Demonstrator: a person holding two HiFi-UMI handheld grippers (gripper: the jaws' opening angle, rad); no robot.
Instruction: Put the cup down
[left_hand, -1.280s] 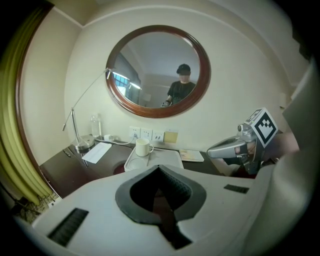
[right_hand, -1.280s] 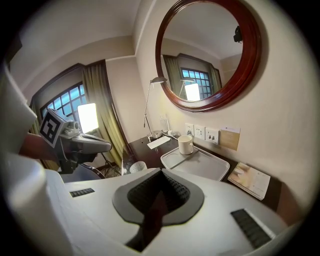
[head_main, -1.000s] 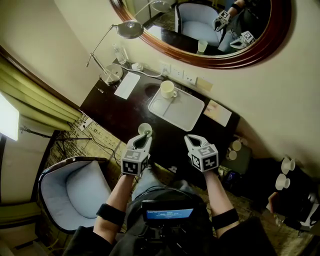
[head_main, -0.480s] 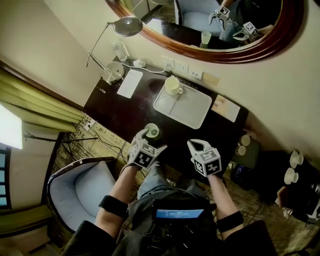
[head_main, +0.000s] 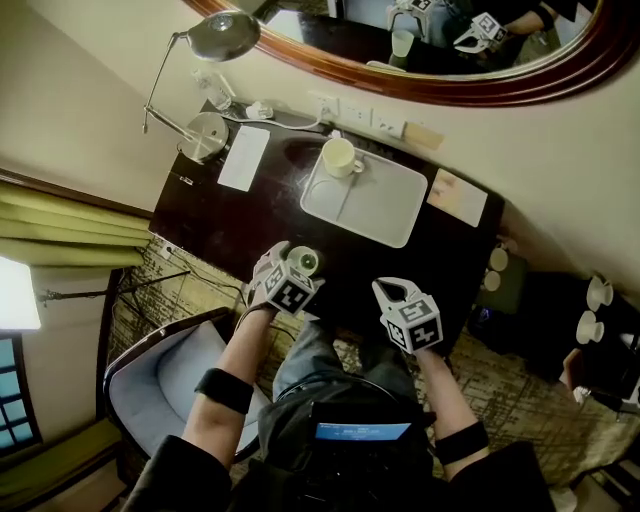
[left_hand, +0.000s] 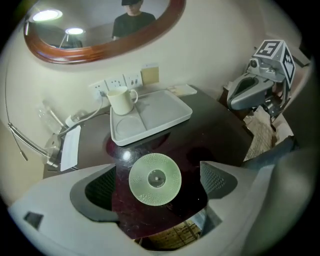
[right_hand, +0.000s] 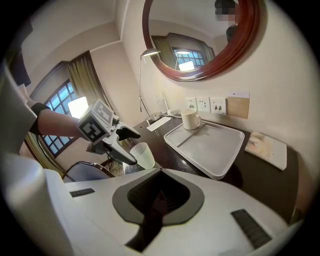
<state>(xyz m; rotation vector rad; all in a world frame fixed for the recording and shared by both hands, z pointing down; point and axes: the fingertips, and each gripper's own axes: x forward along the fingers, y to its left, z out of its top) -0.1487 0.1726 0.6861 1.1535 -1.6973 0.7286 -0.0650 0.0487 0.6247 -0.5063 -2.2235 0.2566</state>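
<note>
A pale green translucent cup (head_main: 304, 263) stands on the dark desk (head_main: 225, 225) near its front edge. My left gripper (head_main: 297, 268) points steeply down over it. Its jaws have just been opening. In the left gripper view the cup (left_hand: 155, 179) sits between the spread pads (left_hand: 217, 178) with a gap on both sides. The right gripper view shows the cup (right_hand: 144, 154) upright beside the left gripper (right_hand: 133, 147). My right gripper (head_main: 388, 286) hovers to the cup's right, shut and empty.
A white tray (head_main: 385, 210) lies at the back of the desk with a white mug (head_main: 338, 157) in its corner. A desk lamp (head_main: 205, 135) and a white notepad (head_main: 244, 157) stand back left. A grey armchair (head_main: 160, 385) is at the lower left.
The left gripper has come down with the cup to the desk, rolled, and spread its jaws off the cup. The right gripper has sunk a little.
</note>
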